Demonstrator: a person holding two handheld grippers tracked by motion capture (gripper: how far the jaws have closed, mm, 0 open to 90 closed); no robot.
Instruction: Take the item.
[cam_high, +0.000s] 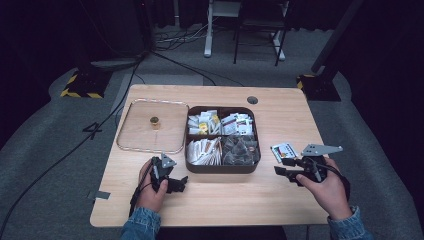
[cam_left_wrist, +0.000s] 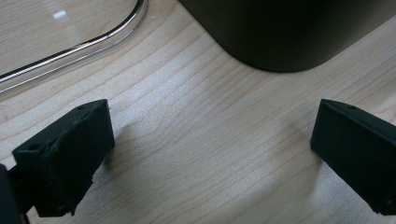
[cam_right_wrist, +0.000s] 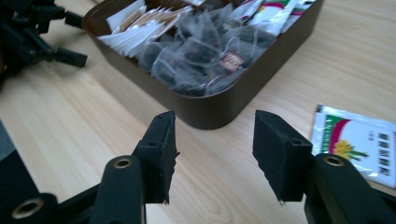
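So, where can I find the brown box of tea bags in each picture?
High view: brown box at table centre, right of the clear lid.
Left gripper view: its dark rounded corner at top.
Right gripper view: upper middle, beyond the tongs.
Shared landmark: the box's rounded near corner.

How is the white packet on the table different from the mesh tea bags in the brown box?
The white packet lies alone and flat on the bare table, right of the brown box; the mesh tea bags are piled together in one compartment. The packet is opaque with colourful print; the tea bags are see-through with dark contents. Neither is held.
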